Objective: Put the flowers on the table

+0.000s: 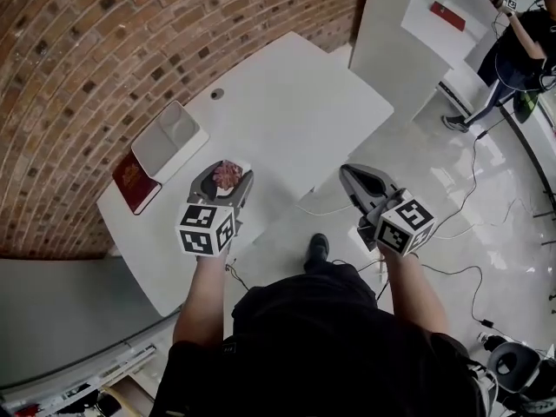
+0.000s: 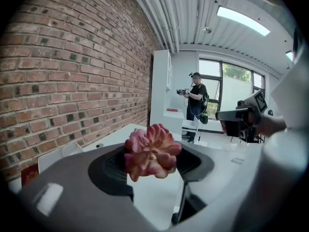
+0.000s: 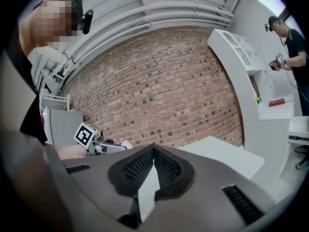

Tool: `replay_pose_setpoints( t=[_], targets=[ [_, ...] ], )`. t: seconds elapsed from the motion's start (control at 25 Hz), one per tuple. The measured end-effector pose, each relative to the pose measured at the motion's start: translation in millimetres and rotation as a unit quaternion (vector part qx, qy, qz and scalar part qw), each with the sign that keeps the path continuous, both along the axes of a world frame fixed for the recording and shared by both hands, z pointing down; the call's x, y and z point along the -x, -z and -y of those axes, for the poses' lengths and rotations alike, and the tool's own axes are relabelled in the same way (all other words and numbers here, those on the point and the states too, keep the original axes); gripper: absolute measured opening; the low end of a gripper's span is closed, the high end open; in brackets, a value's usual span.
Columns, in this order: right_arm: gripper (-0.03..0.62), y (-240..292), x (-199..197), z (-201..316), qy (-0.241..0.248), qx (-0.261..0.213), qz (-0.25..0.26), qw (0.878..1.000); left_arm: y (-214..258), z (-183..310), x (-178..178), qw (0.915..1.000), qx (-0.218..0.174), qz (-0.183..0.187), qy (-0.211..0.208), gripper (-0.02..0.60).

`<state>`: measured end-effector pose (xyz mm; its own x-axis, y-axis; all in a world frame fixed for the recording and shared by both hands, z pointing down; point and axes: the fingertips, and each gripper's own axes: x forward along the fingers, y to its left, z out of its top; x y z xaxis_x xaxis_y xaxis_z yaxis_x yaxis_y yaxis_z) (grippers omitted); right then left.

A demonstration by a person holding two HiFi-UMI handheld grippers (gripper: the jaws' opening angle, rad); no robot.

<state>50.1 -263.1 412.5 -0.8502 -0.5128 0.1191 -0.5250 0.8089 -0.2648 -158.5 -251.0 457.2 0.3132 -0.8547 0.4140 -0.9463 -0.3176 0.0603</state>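
Note:
A pink flower head sits between the jaws of my left gripper, which is shut on it above the white table. In the left gripper view the flower fills the gap between the dark pads, held up in the air. My right gripper hovers off the table's right edge, over the floor. Its jaws meet at the tips in the right gripper view, with nothing between them.
A clear plastic tray and a dark red booklet lie on the table's left part. A small round hole marks the tabletop. A white cabinet stands beyond. Another person stands at the far right. Cables cross the floor.

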Motion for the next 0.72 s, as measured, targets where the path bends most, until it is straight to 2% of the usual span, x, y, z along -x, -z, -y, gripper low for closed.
replay_pose_setpoints(
  t=[0.36,0.72],
  targets=[
    [0.009,1,19,73,0.039,0.005,-0.009,0.999,-3,64,8,0.9997,0.01,0.003,0.022,0.27],
    [0.009,-10,40,102,0.018,0.027,-0.022,0.999,-33,110,8,0.999,0.036,0.0,-0.024,0.27]
  ],
)
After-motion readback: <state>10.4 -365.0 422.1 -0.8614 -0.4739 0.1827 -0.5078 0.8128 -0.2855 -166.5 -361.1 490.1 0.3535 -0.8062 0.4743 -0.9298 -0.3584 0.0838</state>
